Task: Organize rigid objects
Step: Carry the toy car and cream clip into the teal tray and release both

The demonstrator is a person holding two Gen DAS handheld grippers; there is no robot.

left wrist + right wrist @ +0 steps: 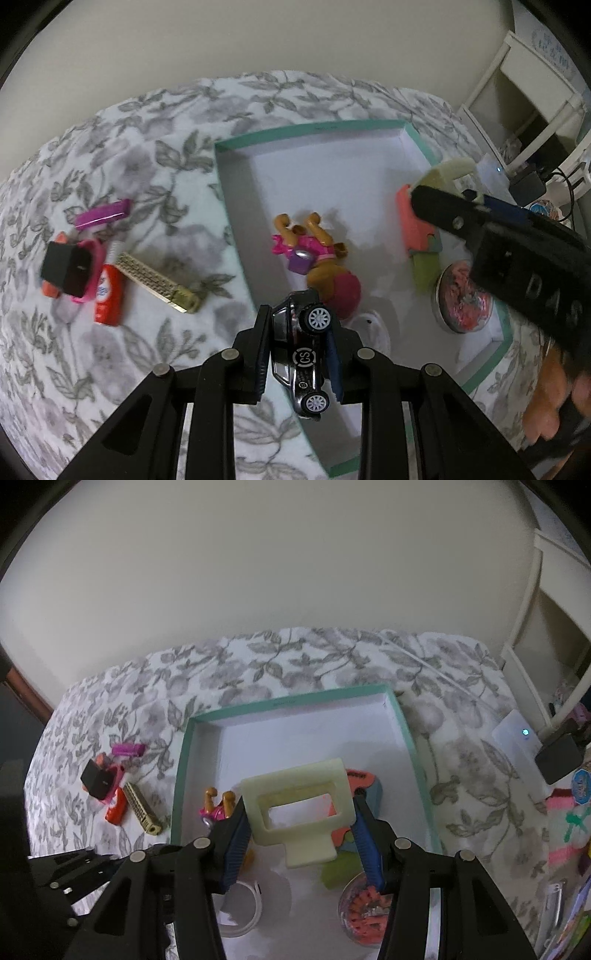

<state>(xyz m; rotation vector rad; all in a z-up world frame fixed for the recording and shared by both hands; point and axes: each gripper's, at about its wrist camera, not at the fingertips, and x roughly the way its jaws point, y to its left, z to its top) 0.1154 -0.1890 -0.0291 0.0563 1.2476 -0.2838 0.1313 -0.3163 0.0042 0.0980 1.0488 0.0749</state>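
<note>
In the left wrist view, the left gripper (299,354) is clamping a black toy car (301,360) between its pads, hanging over the near rim of the teal-edged box (236,236). Ahead of the jaws, inside the box, a dog figure (314,254) is lying, with a round tin (461,295) to the right. In the right wrist view, the right gripper (299,834) is holding a cream plastic frame (299,808) above the box floor; a white ring (251,908) is lying below the left jaw, the tin below the right.

- The right gripper (300,821) clamps a cream plastic frame (300,814) above the teal-rimmed box (291,702).
- A dog figure (218,806) lies inside that box, at its left wall.
</note>
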